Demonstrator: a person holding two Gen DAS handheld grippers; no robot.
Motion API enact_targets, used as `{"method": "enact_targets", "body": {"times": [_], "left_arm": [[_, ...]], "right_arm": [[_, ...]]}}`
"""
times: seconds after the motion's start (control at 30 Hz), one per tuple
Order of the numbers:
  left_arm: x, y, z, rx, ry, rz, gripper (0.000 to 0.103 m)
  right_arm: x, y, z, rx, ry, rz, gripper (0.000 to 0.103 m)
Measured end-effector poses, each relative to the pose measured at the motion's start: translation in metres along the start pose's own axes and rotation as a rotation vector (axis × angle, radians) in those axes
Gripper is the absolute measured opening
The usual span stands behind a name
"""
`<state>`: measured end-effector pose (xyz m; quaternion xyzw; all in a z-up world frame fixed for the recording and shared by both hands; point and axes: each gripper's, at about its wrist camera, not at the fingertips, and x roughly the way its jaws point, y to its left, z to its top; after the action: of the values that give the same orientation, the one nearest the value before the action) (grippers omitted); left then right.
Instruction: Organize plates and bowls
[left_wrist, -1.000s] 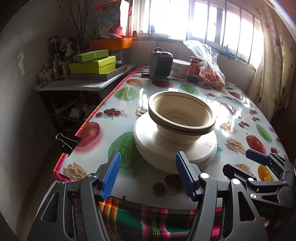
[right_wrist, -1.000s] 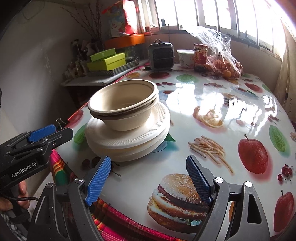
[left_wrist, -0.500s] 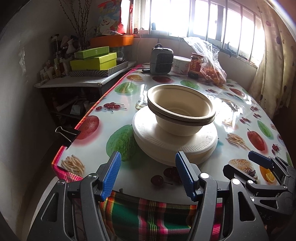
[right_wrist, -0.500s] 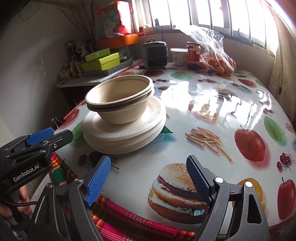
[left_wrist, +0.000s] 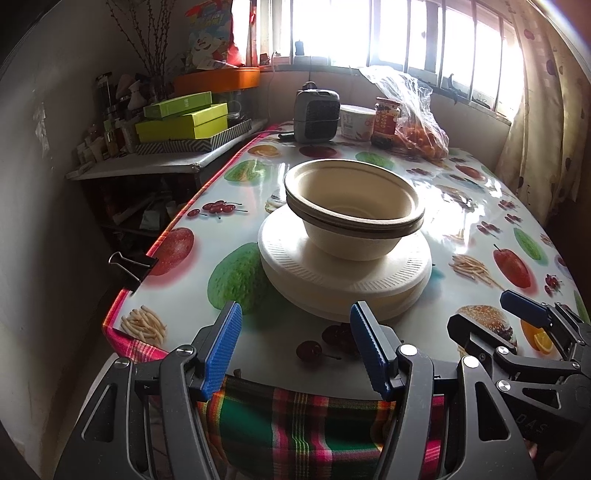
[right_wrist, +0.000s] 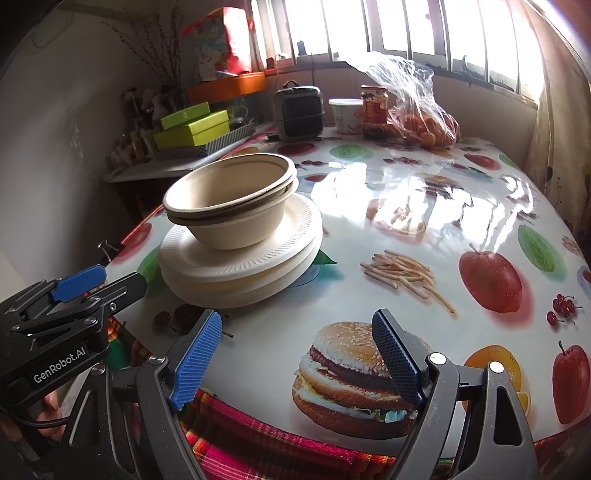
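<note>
Beige bowls (left_wrist: 354, 214), white ribbed plates (left_wrist: 343, 273), fruit-print tablecloth (left_wrist: 480, 221) (plaid beneath), lime-green boxes (left_wrist: 181, 120)

A stack of tan paper bowls (left_wrist: 354, 218) sits upright, nested one inside another; at least 2 rims show, the upper one slightly askew. The inside of the top bowl is pale cream and holds nothing. The bowls rest on a stack of white round plates (left_wrist: 343, 277) with ribbed rims, several deep, their edges not quite lined up. The bowls sit near the middle of the top plate. The whole pile stands on a glossy table, toward its near end and closer to the left edge than the right.
</note>
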<state>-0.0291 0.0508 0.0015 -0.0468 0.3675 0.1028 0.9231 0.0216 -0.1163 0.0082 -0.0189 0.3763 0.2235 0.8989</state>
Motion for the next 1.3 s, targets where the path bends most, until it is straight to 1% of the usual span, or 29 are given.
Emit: {"method": "enact_targets", "body": {"times": [1.3], "left_arm": [[0.0012,-0.0007,-0.0012,0.011,0.001,-0.012,0.062]], "right_arm": [[-0.0014,-0.0015,-0.0008,0.006,0.001,-0.004,0.084]]}}
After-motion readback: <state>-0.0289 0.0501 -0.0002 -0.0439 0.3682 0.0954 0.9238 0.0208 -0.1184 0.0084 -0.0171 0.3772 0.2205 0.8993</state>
